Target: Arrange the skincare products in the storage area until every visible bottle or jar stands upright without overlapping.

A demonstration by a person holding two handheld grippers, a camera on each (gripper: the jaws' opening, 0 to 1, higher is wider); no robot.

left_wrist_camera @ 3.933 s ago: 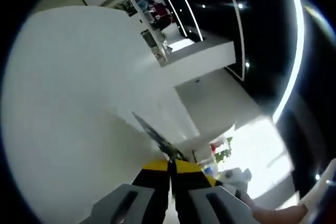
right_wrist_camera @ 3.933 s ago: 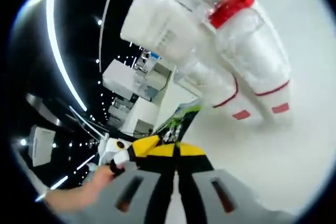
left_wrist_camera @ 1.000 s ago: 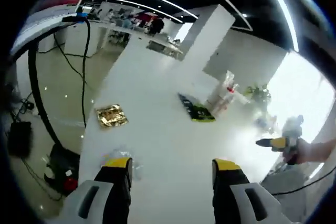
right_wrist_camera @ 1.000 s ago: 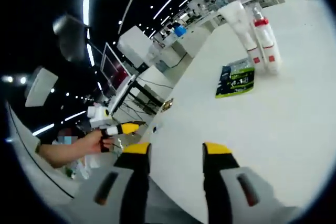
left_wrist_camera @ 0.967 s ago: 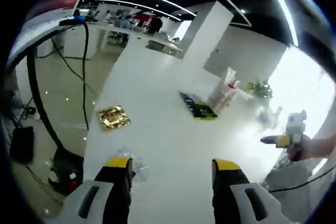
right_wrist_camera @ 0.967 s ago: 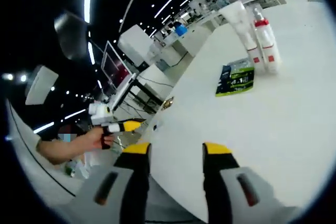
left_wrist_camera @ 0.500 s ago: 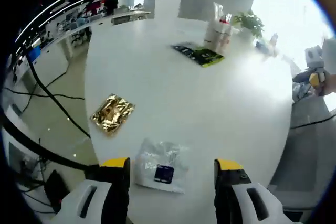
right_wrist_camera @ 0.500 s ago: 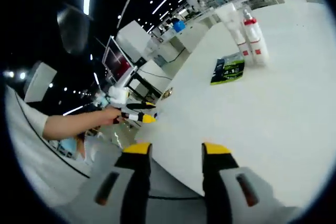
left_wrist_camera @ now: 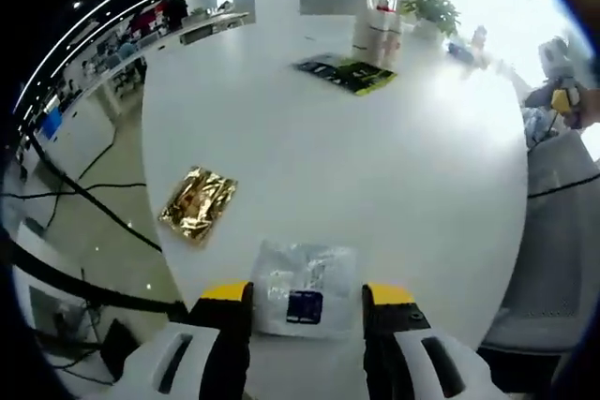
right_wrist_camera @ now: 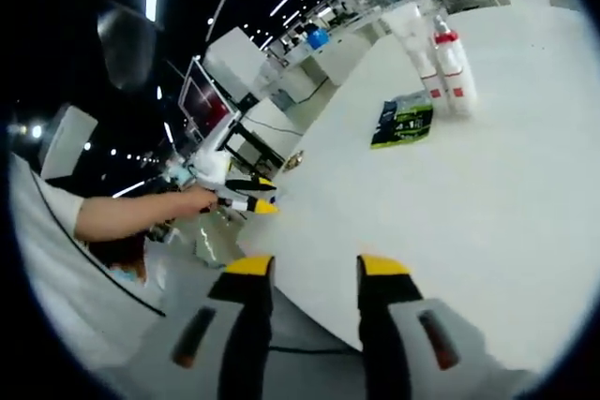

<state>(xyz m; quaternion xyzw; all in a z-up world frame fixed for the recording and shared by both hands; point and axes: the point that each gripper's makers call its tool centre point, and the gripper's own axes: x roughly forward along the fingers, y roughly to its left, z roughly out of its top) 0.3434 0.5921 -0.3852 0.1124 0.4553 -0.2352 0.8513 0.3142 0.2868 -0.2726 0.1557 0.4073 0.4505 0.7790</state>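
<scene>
White round table [left_wrist_camera: 394,166], two bottles [right_wrist_camera: 441,67] upright side by side, both hand-held grippers spread, empty.

My left gripper [left_wrist_camera: 307,295] has yellow tips on black jaws with grey bodies; my right gripper [right_wrist_camera: 316,269] is coloured the same. The tabletop [left_wrist_camera: 394,166] is plain white. Near its left edge lies a shiny gold packet [left_wrist_camera: 198,203]. Between my left jaws is a clear sachet [left_wrist_camera: 303,275] with a dark blue square. Toward the far edge lies a black and green packet [left_wrist_camera: 349,72], beside white bottles [right_wrist_camera: 439,66] with red caps and red marks.
</scene>
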